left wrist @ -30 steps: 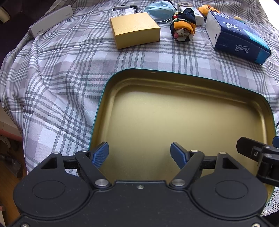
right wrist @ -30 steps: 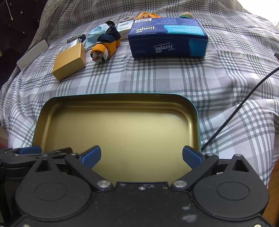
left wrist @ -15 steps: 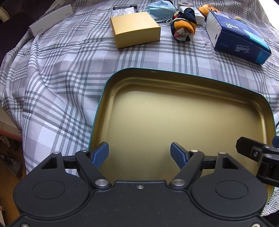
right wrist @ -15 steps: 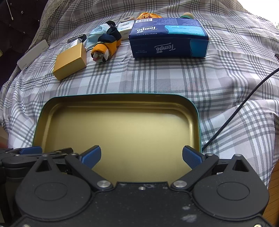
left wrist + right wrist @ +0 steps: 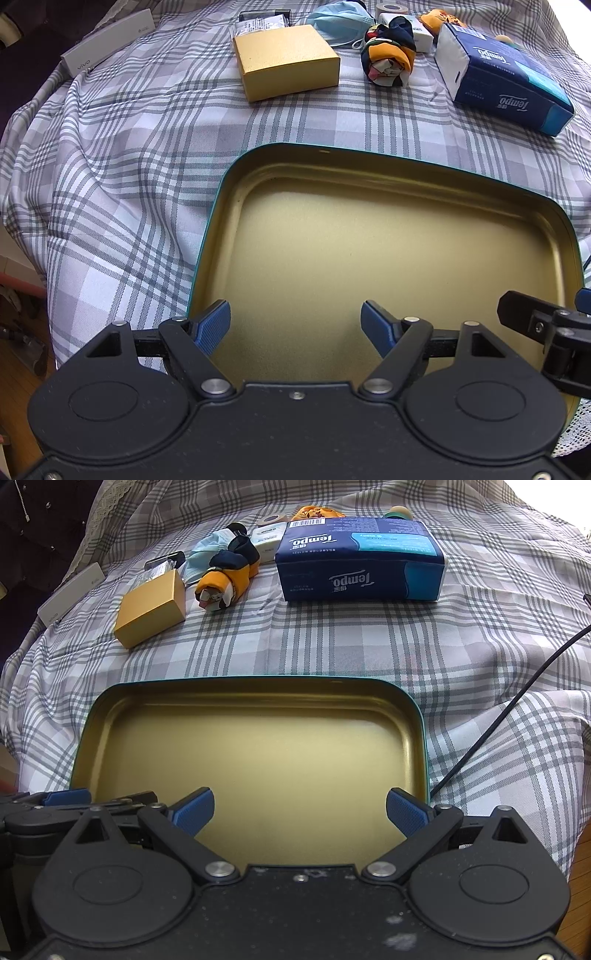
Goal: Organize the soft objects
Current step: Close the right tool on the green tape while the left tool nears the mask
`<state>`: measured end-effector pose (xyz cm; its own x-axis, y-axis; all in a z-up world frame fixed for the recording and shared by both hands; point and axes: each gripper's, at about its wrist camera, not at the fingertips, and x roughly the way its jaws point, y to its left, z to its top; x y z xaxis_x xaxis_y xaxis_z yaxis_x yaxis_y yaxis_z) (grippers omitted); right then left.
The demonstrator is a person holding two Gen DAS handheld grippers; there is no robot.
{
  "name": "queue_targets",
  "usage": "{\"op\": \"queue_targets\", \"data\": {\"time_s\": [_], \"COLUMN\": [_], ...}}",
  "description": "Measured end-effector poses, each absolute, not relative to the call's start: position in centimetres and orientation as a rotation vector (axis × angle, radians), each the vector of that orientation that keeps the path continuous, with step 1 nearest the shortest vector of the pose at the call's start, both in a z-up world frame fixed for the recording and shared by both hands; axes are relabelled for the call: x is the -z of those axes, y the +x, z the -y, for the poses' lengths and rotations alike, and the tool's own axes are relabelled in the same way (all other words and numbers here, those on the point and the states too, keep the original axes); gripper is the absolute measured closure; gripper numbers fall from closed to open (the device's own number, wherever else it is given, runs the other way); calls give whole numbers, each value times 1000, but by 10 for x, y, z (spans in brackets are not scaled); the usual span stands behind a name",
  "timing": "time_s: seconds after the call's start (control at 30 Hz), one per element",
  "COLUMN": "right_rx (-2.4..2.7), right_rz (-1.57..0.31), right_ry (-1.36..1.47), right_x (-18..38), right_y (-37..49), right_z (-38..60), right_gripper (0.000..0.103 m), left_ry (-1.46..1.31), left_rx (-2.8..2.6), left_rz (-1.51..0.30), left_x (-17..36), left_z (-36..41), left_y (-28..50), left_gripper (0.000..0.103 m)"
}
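Left jaws: left gripper (image 5: 295,325) spread wide, nothing between them, over the near left part of the tin.
Right jaws: right gripper (image 5: 300,812) spread wide, nothing held, over the near edge of the tin.
Tin (image 5: 258,692): gold inside, teal rim, bare, long axis left to right on the plaid cloth (image 5: 369,642).
Rolled sock (image 5: 225,579): far left of centre, orange and navy, long axis running near-left to far-right, open end toward the near side.
Face mask (image 5: 338,20): just behind the sock.
Tissue pack (image 5: 360,565): right of the sock, long axis left to right.
Gold box (image 5: 151,607): left of the sock.
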<state>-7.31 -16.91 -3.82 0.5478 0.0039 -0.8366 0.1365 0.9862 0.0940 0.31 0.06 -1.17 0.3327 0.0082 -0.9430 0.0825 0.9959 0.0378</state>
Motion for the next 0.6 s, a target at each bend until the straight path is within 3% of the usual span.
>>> {"op": "queue_targets", "data": {"time_s": [0.6], "right_rx": [67], "right_rz": [-929], "right_ry": [138], "right_x": [26], "right_y": [-69], "right_z": [172], "right_gripper": [4], "left_ry": [37], "left_rx": [90], "left_rz": [-1111], "left_x": [-17], "left_z": [-5], "left_y": [12], "left_gripper": [30]}}
